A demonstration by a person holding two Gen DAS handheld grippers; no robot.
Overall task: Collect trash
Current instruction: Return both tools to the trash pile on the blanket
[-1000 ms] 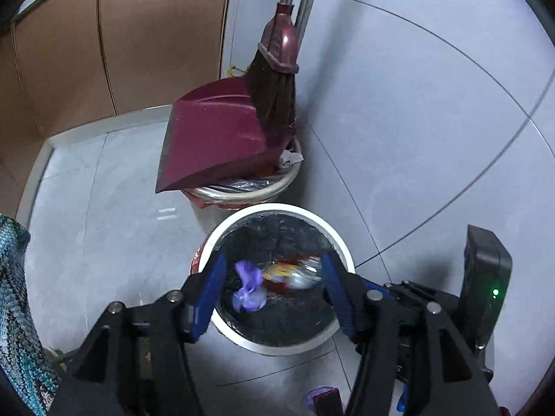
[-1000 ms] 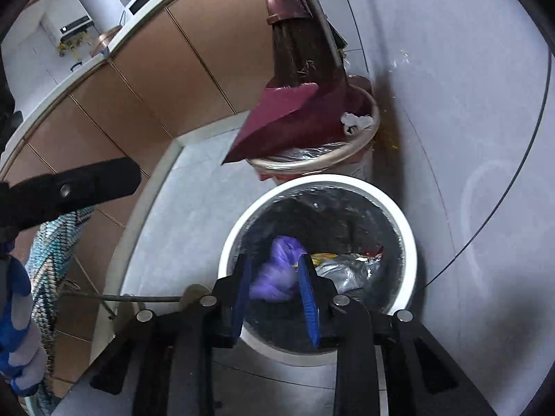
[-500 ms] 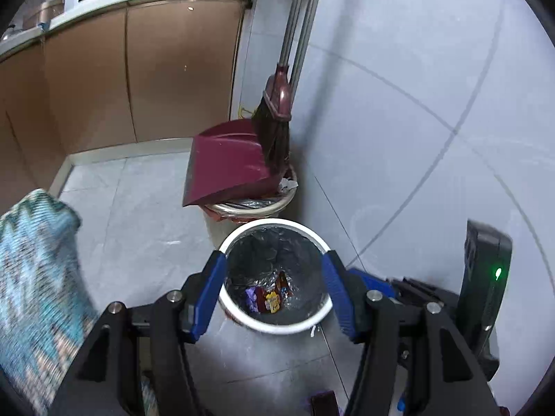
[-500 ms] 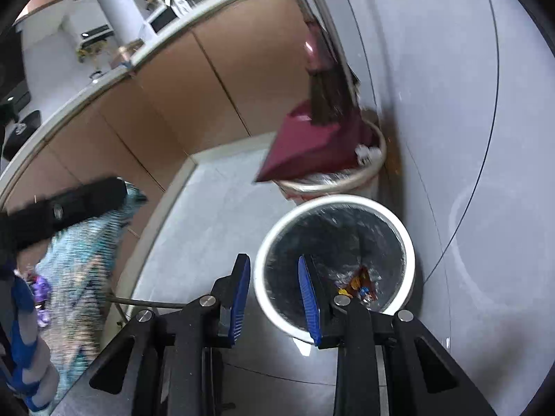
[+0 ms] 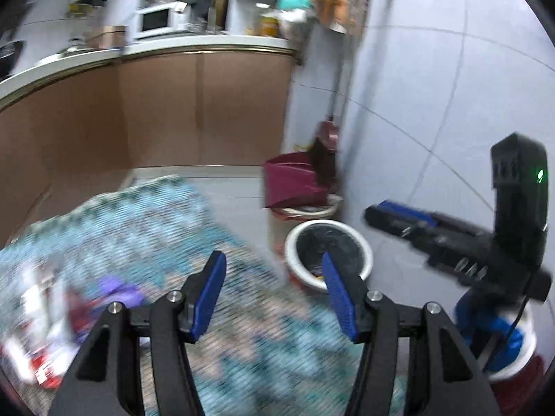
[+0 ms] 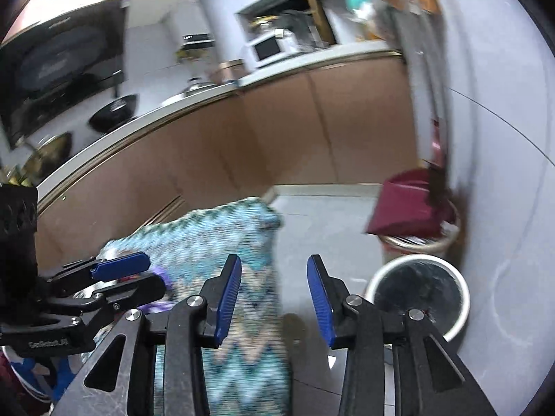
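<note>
My left gripper [image 5: 274, 289] is open and empty over a blue zigzag cloth [image 5: 145, 228]. Blurred trash lies on that cloth at the left: a purple wrapper [image 5: 118, 291] and red-and-white packets [image 5: 34, 312]. The white bin [image 5: 327, 254] with a black liner stands on the floor to the right, with wrappers inside. My right gripper [image 6: 274, 294] is open and empty above the cloth's edge [image 6: 222, 228]; the bin [image 6: 421, 294] is at its lower right. The left gripper also shows at the left of the right wrist view [image 6: 118, 274].
A maroon dustpan [image 5: 295, 180] and broom [image 5: 326, 152] rest on a second bin [image 5: 308, 209] against the grey wall. Brown cabinets [image 5: 173, 111] and a counter with a microwave [image 5: 156, 20] stand behind. Grey floor tiles [image 6: 319, 222] lie between.
Both grippers have pulled up and away from the bin towards the cloth-covered surface. The purple wrapper once between the right fingers has dropped into the bin, and the right jaws have opened wider.
</note>
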